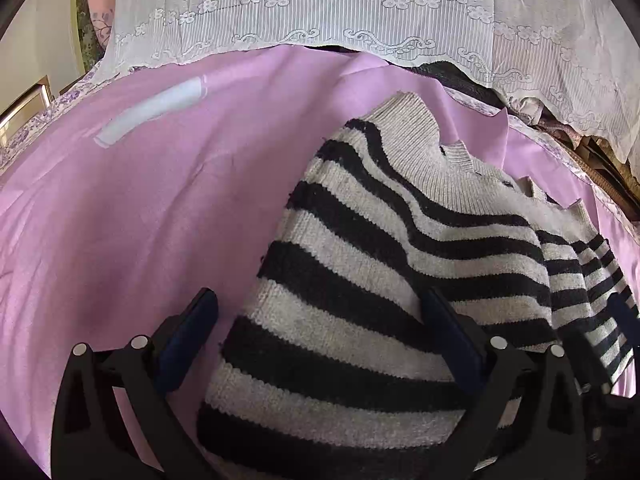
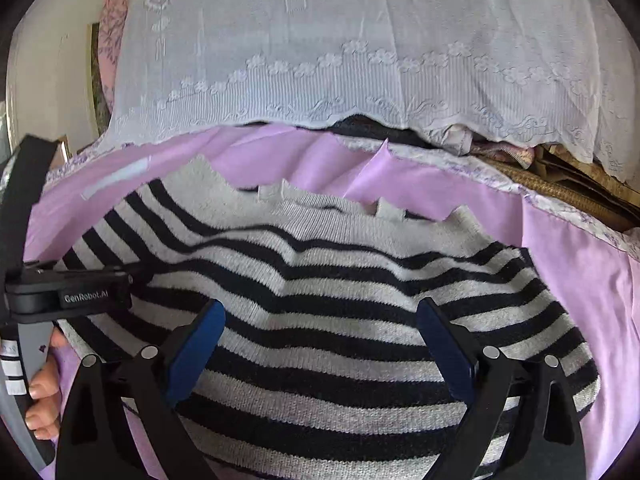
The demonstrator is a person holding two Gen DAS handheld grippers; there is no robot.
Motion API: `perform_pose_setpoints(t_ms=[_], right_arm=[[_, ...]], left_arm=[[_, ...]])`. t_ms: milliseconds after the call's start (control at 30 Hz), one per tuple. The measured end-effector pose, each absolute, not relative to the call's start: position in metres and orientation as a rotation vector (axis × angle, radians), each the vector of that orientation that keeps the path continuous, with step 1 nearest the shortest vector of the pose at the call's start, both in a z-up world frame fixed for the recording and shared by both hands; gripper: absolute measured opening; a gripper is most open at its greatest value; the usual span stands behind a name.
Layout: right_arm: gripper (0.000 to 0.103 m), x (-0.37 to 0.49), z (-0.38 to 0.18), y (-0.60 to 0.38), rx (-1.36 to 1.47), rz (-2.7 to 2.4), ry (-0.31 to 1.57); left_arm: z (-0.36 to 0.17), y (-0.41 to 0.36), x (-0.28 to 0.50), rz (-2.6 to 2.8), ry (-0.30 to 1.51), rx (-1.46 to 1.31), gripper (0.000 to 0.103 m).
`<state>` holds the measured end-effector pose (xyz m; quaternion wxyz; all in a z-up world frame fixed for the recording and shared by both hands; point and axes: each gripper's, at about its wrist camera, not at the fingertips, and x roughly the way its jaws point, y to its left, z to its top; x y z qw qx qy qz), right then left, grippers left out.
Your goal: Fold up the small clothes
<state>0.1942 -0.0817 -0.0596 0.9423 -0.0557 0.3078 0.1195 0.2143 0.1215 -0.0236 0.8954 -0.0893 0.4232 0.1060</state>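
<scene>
The striped sweater [image 2: 320, 304] lies flat on the lilac sheet [image 2: 568, 280] in front of me, its black and grey-white bands running across, its ribbed grey collar edge toward the far side. In my left wrist view the same sweater [image 1: 352, 280] sits right of centre, with 1 side folded over so the stripes run at an angle, and a striped sleeve [image 1: 600, 280] trails off to the right.

My right gripper [image 2: 320, 320] hangs over the middle of the sweater's body with its 2 blue-padded fingers [image 2: 200, 340] spread wide; the knit shows between them, and I cannot tell whether the tips touch it. My left gripper [image 1: 320, 312] is released too: its fingers [image 1: 192, 328] stand wide apart, 1 over bare sheet [image 1: 120, 220] just beside the sweater's left edge, the other over the stripes. From the right wrist view, that left gripper [image 2: 72, 296] shows at the left edge, just over the sweater's left side, with my hand [image 2: 44, 392] wrapped around its handle.

A pale rectangular patch [image 1: 152, 108] marks the sheet to the far left. Beyond the sheet hangs a white lace cloth [image 2: 320, 60] with a flower border, draped over dark and brown woven things at the far right.
</scene>
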Motion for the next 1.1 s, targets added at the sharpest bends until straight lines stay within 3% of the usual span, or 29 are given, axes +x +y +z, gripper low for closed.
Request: perform_pose_setpoints(t_ms=[67,233,400,467,600,733,1100], right_arm=[[0.100,0.205,-0.072,-0.075,-0.136,0.238,0.723],[0.100,0.203,-0.073,-0.079,-0.106,0.251,0.726],[0.099,0.181,-0.056,-0.091,-0.053,0.270,0.568],[0.093,0.171,-0.049,-0.093,-0.040,0.297,0.503],[0.057,0.175,-0.051,-0.084,-0.075,0.348,0.531],[0.064,0.200,-0.071,-0.078,-0.069,0.394,0.736],[0.066,0.191,-0.064,-0.095,0.040,0.377,0.665]], left_arm=[[-0.024,0.121,0.214,0.220,0.877,-0.182,0.099],[-0.024,0.122,0.213,0.217,0.878,-0.186,0.099],[-0.018,0.125,0.205,0.161,0.877,-0.221,0.098],[-0.015,0.126,0.197,0.090,0.888,-0.248,0.098],[-0.014,0.130,0.182,0.004,0.904,-0.268,0.098],[-0.027,0.137,0.187,0.000,0.941,-0.315,0.098],[-0.027,0.164,0.189,-0.101,0.904,-0.496,0.098]])
